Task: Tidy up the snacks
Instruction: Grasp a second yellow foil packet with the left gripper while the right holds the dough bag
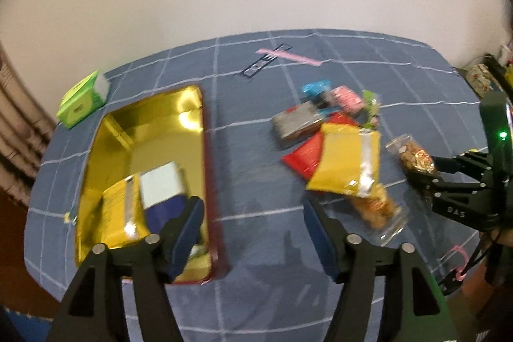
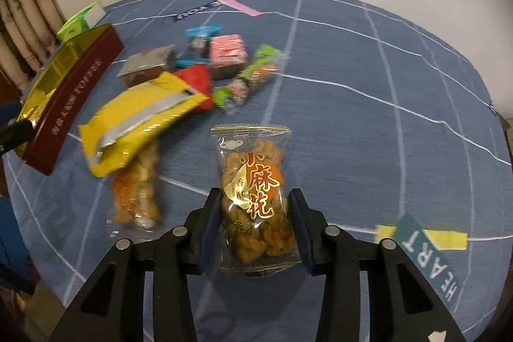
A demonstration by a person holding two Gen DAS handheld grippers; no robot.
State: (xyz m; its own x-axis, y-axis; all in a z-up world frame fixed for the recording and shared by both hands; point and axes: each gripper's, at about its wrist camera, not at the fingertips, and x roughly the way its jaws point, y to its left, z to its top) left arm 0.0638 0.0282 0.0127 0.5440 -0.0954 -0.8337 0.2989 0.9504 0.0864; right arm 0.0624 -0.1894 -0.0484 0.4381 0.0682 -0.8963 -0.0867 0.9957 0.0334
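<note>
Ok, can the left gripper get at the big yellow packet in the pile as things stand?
Probably yes. The left gripper is open and empty over bare cloth between the tin and the pile. The yellow packet lies on top, with only the red pouch and a clear bag beneath it.

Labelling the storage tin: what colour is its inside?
Shiny gold inside the tin; clearest in the left wrist view.

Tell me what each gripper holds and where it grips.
The right gripper straddles the clear fried-twist packet at its lower sides; firm contact cannot be told. The left gripper is open and holds nothing.
</note>
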